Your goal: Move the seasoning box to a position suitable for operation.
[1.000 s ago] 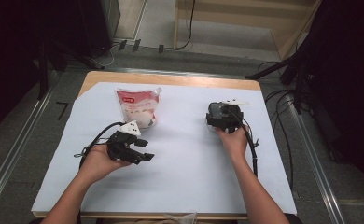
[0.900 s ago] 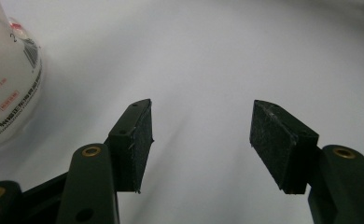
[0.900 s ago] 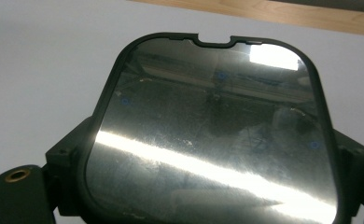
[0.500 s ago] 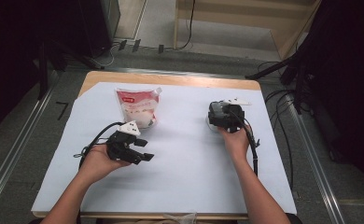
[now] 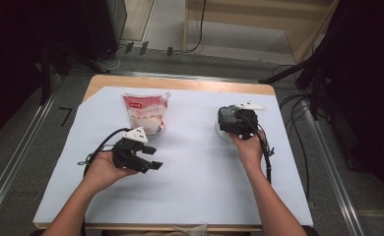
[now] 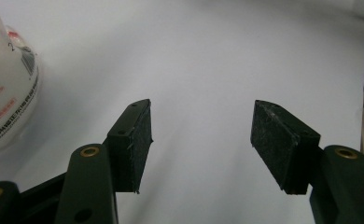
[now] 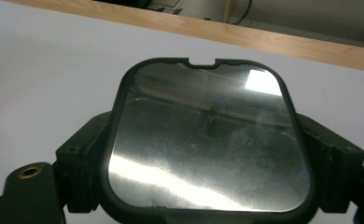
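High view. A white-covered table (image 5: 190,196) is seen from above. A red-and-white pouch (image 5: 144,114) stands near the far left corner, upright and still sealed as far as can be told. The left gripper (image 5: 150,157) is held just nearside of the pouch, a little apart from it, jaws pointed toward the table's middle. The right gripper (image 5: 232,118) is held toward the far right edge, over a small clear container (image 5: 222,132) of which only a sliver of rim can be made out beneath it.

Left gripper view. The jaws are spread wide with nothing between the pads (image 6: 136,144); bare white cover is seen through the gap. The pouch (image 6: 5,88) lies off to the left of the jaws, untouched.

Right gripper view. A dark-rimmed lid (image 7: 208,140) with a glossy clear panel is clamped between the jaws, pads pressed against its left and right rims. The far wooden edge of the table (image 7: 264,39) runs behind it.

Progress, as judged. The lid appears to be in hand, lifted or about to be seated on the container. The pouch has not yet been grasped; any handling or pouring of it seems left to do.
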A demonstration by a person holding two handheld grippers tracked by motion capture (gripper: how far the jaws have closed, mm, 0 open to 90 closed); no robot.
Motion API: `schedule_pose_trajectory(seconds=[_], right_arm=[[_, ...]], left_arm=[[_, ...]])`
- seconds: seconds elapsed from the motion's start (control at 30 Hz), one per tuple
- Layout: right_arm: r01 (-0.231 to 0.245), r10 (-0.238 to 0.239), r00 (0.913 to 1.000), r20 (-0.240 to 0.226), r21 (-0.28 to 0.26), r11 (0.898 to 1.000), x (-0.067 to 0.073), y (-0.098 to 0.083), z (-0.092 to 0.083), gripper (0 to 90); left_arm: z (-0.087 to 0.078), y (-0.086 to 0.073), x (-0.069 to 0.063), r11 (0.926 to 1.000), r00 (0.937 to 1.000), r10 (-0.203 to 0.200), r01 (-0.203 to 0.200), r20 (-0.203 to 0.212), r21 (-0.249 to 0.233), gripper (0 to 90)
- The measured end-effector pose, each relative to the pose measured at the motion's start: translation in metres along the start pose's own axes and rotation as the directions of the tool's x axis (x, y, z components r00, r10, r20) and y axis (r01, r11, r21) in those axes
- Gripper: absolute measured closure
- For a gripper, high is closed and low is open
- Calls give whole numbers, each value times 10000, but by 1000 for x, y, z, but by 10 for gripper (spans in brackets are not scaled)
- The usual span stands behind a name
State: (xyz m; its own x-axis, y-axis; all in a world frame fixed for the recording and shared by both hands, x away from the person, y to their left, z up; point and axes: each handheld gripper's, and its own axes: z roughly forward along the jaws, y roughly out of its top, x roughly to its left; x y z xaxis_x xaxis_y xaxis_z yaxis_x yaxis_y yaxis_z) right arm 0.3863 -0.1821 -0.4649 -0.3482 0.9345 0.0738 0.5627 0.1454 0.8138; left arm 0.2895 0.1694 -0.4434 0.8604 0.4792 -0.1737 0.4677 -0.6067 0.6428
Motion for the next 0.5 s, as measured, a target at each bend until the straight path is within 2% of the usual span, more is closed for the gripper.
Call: schedule_pose_trajectory(seconds=[0.27,0.5], right_arm=[[557,-548,9979,-351,256,9981,12,-1,-2,178],[830,-828,9952,-518,27,9965,20,-1,-9,178]], left_arm=[[1,3,1,10000,10000,-30,30,-53,-49,399],[3,5,2,9999,10000,87,-87,34,-67,399]])
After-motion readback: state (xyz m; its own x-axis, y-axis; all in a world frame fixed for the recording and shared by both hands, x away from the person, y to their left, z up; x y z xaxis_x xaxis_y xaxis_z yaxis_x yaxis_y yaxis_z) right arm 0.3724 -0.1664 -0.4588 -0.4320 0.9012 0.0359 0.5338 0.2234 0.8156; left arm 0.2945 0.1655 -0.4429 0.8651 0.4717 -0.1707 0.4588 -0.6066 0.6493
